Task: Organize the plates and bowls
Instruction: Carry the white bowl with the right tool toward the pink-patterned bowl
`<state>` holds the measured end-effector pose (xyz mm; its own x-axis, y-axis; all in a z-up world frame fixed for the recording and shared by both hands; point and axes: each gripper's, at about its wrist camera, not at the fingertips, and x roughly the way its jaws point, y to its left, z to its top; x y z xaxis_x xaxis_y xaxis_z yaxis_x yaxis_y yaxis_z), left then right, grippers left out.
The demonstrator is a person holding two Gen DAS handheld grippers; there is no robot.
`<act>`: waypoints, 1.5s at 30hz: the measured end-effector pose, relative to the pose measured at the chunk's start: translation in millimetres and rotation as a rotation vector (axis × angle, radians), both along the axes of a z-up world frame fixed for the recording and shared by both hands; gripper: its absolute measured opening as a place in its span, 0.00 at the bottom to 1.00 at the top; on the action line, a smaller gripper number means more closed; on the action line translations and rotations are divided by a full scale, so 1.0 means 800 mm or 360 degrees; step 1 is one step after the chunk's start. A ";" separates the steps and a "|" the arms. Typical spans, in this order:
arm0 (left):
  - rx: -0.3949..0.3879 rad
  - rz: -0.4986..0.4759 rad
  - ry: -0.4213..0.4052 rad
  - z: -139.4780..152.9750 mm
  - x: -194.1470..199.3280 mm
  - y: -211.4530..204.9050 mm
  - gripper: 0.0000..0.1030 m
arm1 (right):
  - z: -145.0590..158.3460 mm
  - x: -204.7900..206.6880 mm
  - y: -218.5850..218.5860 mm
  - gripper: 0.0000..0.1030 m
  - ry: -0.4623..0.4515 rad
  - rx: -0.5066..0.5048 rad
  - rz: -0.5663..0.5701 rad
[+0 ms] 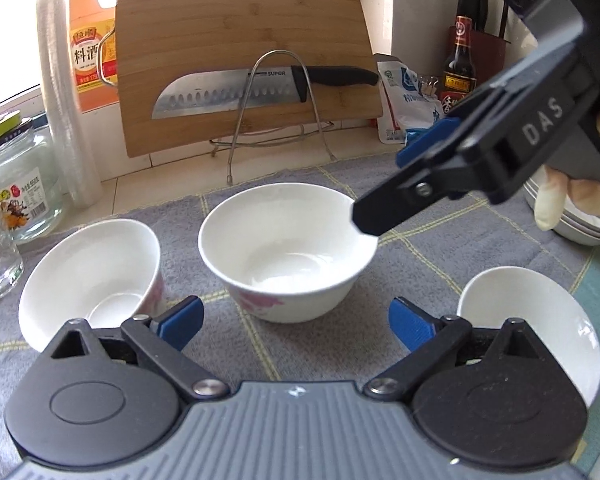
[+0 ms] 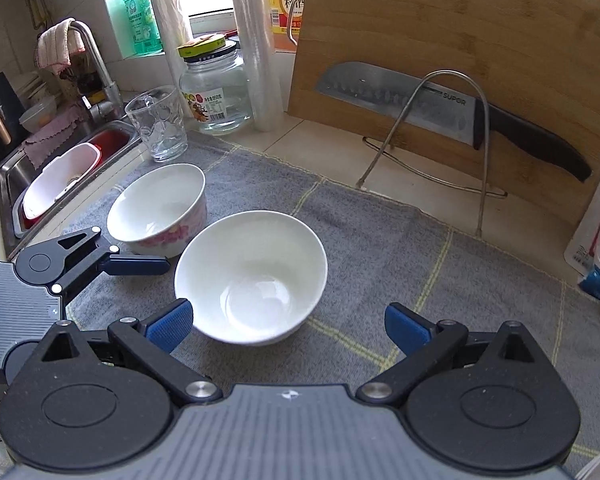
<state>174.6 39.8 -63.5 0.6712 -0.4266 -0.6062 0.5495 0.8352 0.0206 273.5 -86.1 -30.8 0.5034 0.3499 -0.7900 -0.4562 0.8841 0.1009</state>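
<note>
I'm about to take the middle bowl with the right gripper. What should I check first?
1. Right gripper open and empty: ok.
2. Left gripper open and empty: ok.
3. Middle bowl upright, nothing inside: ok.
4. Gap to the left floral bowl: ok, grey cloth shows between them.
5. Right gripper's finger placed across the middle bowl's rim: cannot tell; it sits at the rim, but contact is unclear.
6. Stack at the right edge ready to receive a bowl: cannot tell; the hand hides most of it.
</note>
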 end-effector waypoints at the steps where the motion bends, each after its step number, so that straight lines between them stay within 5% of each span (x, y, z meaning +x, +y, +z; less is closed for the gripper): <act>1: 0.0003 0.0002 -0.0004 0.000 0.002 -0.002 0.96 | -0.001 0.004 0.001 1.00 0.0009 0.0008 0.0015; 11: 0.0021 -0.0002 -0.0004 -0.003 0.017 -0.009 0.93 | -0.016 0.041 0.012 0.96 0.0072 0.0056 0.0097; 25: 0.0024 -0.0009 -0.0027 -0.003 0.025 -0.013 0.87 | -0.033 0.069 0.023 0.74 0.0159 0.0077 0.0169; 45: 0.0029 -0.0013 0.0008 0.004 0.025 -0.012 0.87 | -0.022 0.069 0.020 0.73 0.0220 0.0141 0.0181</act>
